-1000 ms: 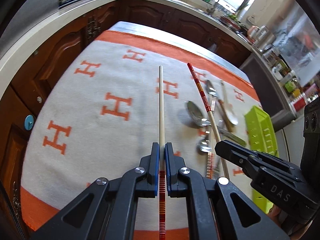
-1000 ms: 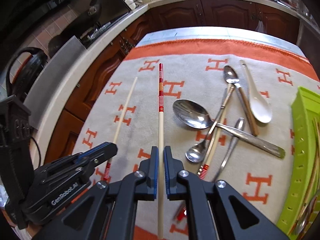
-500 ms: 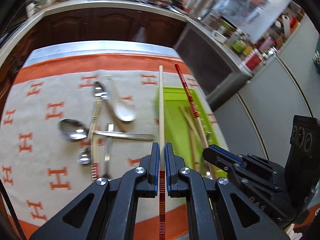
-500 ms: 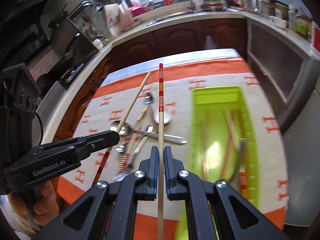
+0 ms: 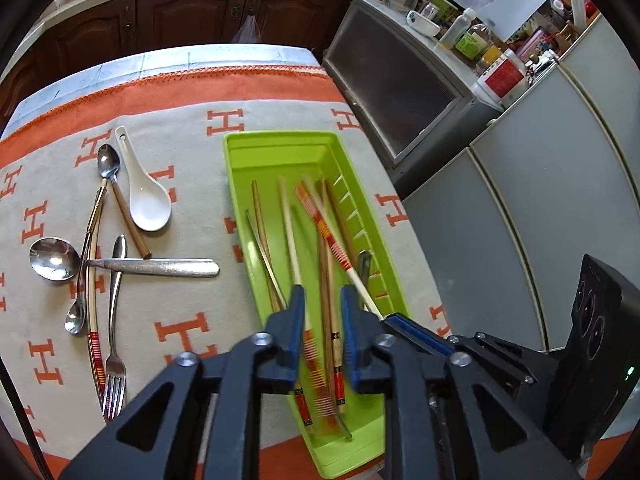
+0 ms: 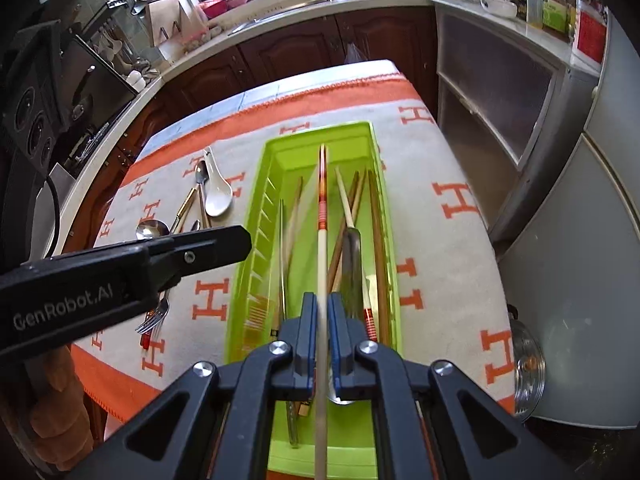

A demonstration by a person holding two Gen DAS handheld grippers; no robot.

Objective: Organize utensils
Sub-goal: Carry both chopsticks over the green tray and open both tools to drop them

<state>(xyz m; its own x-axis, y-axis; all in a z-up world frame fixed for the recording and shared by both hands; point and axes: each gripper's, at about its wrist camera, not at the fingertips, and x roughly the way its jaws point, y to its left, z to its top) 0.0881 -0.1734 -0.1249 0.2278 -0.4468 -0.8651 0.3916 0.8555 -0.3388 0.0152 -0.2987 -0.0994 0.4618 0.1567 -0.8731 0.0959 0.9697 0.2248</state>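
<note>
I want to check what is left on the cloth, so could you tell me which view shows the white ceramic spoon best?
The left wrist view shows the white ceramic spoon best: large, sharp and whole, lying beside the metal spoons. The right wrist view shows it too, but small and far off beside the green tray.

A tray is set lengthwise on a blanket spread over a table. Several chopsticks are laid along the tray's length, some crossed over one another. At 9 o'clock from the tray, a ceramic spoon is placed, with a small spoon just beside it. Toward 8 o'clock, a large spoon is laid crosswise, crossed by a fork, a loose chopstick and a teaspoon. Cabinets are ranged at 12 o'clock beyond the table's far edge.
</note>
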